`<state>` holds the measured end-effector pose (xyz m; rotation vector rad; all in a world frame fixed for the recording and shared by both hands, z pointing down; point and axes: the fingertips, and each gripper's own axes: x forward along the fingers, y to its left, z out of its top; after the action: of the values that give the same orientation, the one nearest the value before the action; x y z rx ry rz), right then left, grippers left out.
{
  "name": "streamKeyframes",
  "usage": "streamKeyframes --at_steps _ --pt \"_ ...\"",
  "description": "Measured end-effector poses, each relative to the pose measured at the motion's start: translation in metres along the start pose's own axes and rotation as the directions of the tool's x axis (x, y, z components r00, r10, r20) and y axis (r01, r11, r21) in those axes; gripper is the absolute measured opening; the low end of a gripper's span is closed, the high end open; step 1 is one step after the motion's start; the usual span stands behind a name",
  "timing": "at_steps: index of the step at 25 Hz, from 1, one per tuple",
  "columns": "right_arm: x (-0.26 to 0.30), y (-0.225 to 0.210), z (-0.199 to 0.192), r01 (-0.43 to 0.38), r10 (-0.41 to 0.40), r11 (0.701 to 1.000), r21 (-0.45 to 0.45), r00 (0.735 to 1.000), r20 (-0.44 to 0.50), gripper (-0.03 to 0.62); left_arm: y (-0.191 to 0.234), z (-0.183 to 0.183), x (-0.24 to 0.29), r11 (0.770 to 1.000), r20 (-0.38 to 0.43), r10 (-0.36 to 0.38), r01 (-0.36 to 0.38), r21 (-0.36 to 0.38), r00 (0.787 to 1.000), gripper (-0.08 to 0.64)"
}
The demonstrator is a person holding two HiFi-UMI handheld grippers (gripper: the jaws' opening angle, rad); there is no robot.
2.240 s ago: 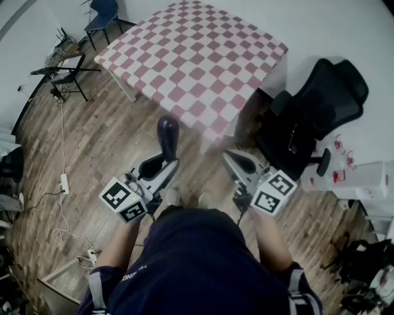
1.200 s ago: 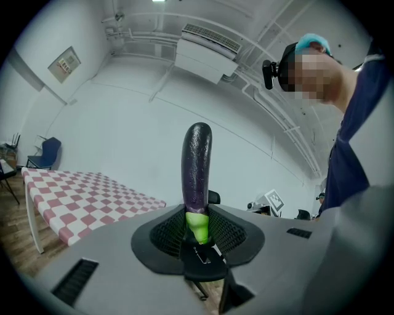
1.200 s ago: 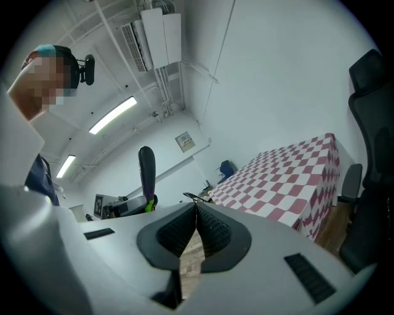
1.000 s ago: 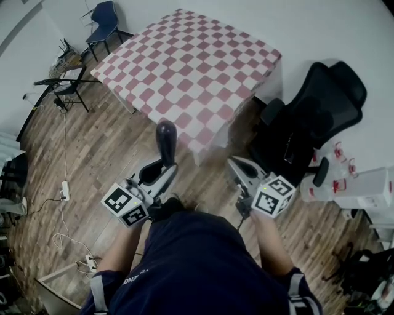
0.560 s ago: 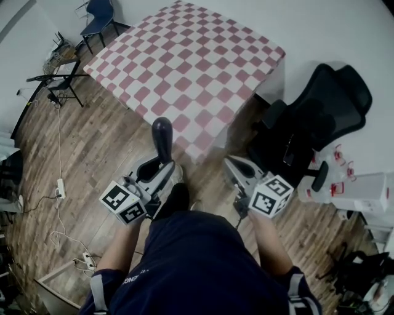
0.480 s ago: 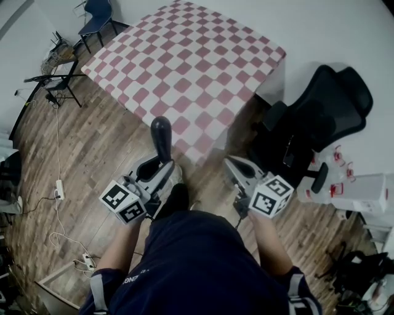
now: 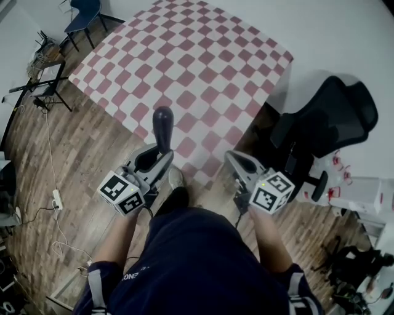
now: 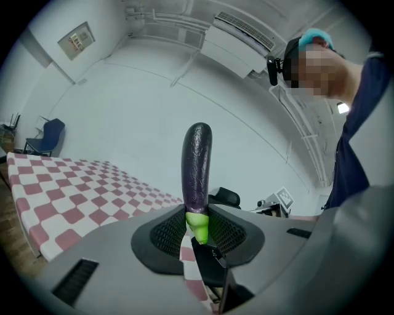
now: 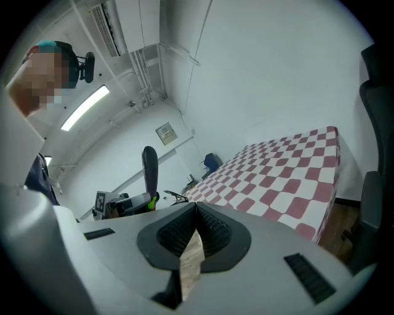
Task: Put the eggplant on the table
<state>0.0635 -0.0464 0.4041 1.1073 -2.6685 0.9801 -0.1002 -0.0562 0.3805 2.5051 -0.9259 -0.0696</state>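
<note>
A dark purple eggplant (image 7: 162,125) with a green stem (image 8: 198,225) stands upright out of my left gripper (image 7: 160,154), which is shut on its stem end. In the head view the eggplant's top overlaps the near edge of the red-and-white checkered table (image 7: 184,55). The left gripper view shows the eggplant (image 8: 197,169) rising between the pads, with the table (image 8: 55,184) ahead and to the left. My right gripper (image 7: 233,159) is level with the left one, its jaws closed on nothing, tips meeting in the right gripper view (image 9: 196,212). That view also shows the eggplant (image 9: 149,172) off to the left.
A black office chair (image 7: 332,117) stands right of the table's near corner, close to my right gripper. A blue chair (image 7: 83,12) and a black stand (image 7: 43,64) are at the far left. Cables and a power strip (image 7: 56,198) lie on the wooden floor.
The person has stepped toward the table. Both grippers moved forward with them, and the eggplant now overlaps the table's near edge instead of the floor. The grip on it is unchanged.
</note>
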Motion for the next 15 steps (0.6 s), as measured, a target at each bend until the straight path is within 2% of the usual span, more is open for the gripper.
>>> streamKeyframes --at_steps 8,15 --pt "0.060 -0.027 0.037 0.076 -0.076 0.997 0.015 0.997 0.001 0.017 0.088 0.034 0.036 0.997 -0.060 -0.025 0.029 0.064 0.998 0.127" --pt "0.086 -0.055 0.042 0.118 -0.117 0.992 0.049 0.993 -0.023 0.017 0.140 0.013 0.079 0.996 -0.148 -0.035 0.046 0.071 0.988 0.127"
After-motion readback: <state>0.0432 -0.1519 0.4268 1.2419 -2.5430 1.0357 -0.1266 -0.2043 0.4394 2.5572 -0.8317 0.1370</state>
